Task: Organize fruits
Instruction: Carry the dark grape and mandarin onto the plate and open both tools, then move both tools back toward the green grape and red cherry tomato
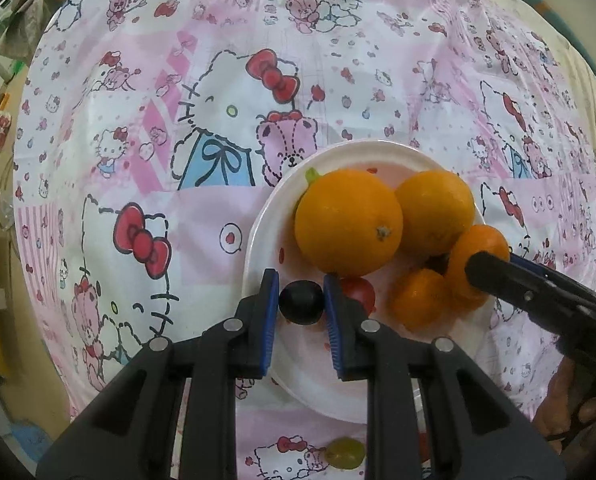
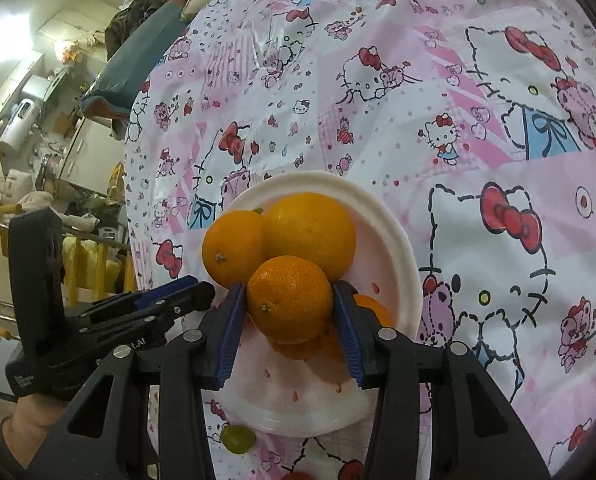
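A white plate (image 1: 266,216) holds two large oranges (image 1: 348,222), two small mandarins and a red grape (image 1: 360,292). My left gripper (image 1: 301,300) is shut on a dark grape (image 1: 300,303) just above the plate's near left part. In the right wrist view my right gripper (image 2: 288,306) is shut on a small mandarin (image 2: 290,304) over the plate (image 2: 398,240), in front of the two oranges (image 2: 310,232). Another mandarin (image 2: 374,306) lies behind the right finger. A green grape (image 1: 344,454) lies on the cloth near the plate; it also shows in the right wrist view (image 2: 238,438).
The table wears a pink and white Hello Kitty cloth (image 1: 178,160). The right gripper's finger (image 1: 498,276) reaches over the plate's right side. The left gripper's body (image 2: 98,320) stands at the left. Room clutter (image 2: 38,140) lies beyond the table edge.
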A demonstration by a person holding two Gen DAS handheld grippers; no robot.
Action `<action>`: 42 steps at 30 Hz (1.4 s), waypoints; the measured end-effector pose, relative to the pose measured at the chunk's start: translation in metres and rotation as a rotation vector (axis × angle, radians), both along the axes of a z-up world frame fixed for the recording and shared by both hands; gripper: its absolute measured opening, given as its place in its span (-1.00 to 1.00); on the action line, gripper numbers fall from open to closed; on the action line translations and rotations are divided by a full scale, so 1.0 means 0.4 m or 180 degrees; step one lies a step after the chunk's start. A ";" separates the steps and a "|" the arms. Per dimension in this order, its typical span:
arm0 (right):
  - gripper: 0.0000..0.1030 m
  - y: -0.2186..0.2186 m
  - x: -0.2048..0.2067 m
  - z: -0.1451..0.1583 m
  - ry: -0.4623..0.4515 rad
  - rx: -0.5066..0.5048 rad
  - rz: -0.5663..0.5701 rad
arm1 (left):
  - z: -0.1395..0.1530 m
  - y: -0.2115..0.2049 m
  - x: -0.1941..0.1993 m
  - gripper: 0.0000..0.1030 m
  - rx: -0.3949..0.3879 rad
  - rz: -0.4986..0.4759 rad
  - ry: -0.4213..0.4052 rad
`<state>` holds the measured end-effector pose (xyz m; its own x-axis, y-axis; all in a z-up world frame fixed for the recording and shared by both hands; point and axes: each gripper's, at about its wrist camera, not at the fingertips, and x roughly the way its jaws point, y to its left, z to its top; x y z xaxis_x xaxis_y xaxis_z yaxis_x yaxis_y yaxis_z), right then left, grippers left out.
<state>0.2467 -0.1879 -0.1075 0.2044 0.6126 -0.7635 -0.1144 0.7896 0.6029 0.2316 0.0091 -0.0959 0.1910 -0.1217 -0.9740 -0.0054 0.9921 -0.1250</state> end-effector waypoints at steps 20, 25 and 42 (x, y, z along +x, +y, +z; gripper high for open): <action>0.23 -0.004 -0.010 0.047 -0.0122 0.0066 -0.0012 | 0.027 0.007 -0.016 0.40 -0.0046 0.0057 -0.0084; 0.37 -0.011 -0.019 0.061 -0.0210 -0.0054 -0.0042 | 0.038 0.013 -0.022 0.40 -0.0030 0.0082 -0.0150; 0.40 -0.051 -0.121 0.132 -0.0360 -0.0166 -0.0087 | 0.118 0.027 -0.121 0.40 0.0004 0.0177 -0.0467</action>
<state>0.1985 -0.2085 -0.0548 0.3071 0.5657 -0.7653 -0.1573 0.8233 0.5454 0.1830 0.0198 -0.0486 0.3376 -0.1057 -0.9353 -0.0422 0.9910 -0.1272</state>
